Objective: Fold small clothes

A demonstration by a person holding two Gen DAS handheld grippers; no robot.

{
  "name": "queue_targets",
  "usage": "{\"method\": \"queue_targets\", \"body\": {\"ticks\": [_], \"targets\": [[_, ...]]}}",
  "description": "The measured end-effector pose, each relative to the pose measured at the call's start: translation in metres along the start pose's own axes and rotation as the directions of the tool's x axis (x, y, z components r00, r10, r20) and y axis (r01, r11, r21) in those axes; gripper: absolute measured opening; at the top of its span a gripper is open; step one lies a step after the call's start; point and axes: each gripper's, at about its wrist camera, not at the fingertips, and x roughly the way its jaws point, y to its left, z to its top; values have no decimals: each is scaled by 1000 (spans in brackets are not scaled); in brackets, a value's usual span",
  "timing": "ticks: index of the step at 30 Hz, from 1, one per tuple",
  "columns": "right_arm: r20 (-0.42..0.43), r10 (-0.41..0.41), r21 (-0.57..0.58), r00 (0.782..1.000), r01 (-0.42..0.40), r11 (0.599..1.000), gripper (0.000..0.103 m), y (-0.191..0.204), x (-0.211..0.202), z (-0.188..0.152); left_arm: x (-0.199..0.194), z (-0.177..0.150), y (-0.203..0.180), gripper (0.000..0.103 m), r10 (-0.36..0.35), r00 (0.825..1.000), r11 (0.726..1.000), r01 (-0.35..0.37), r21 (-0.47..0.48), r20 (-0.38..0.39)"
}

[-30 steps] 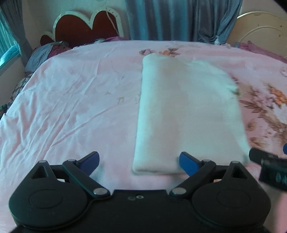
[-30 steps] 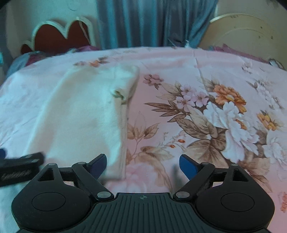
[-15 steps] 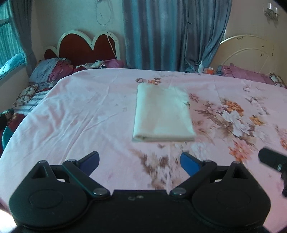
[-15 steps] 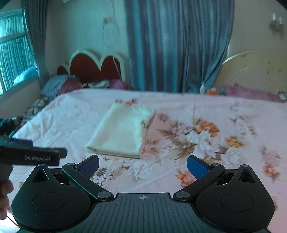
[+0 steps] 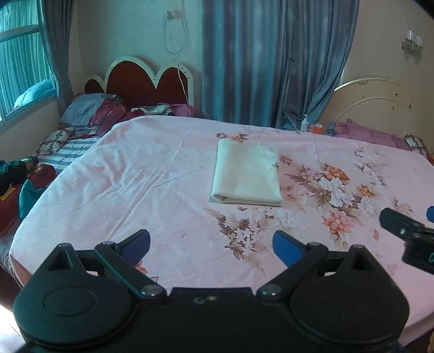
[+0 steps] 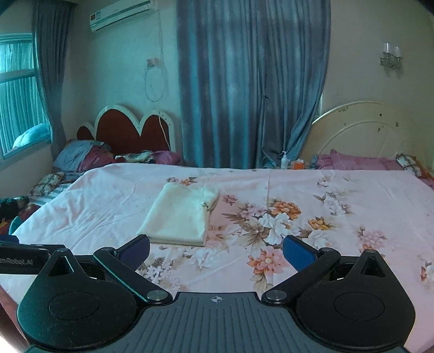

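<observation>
Left wrist view: the left claw [image 5: 211, 243] is spread wide with nothing in it, and the folded cream cloth [image 5: 246, 172] lies flat on the pink floral bed [image 5: 135, 184], well ahead of the blue pads. The other claw's tip pokes in at the right edge. Right wrist view: the right claw [image 6: 216, 251] has just been opening and now gapes fully, nothing between the pads; same cloth sits ahead to the left. Only this view catches the air conditioner [image 6: 120, 13] up on the wall.
</observation>
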Motion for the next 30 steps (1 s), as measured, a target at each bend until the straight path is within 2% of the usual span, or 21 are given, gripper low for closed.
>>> {"method": "queue_targets", "body": {"ticks": [9,30], "targets": [[17,-10,-9,1000,11,1000,103,2,-13,-7,-19,-6,3,97,-5,1000,1000,5,-14,17],[28,-4,-4,1000,4,1000,103,-2,-23,-7,-26,-10,4,97,10,1000,1000,-9,-18,20]]}}
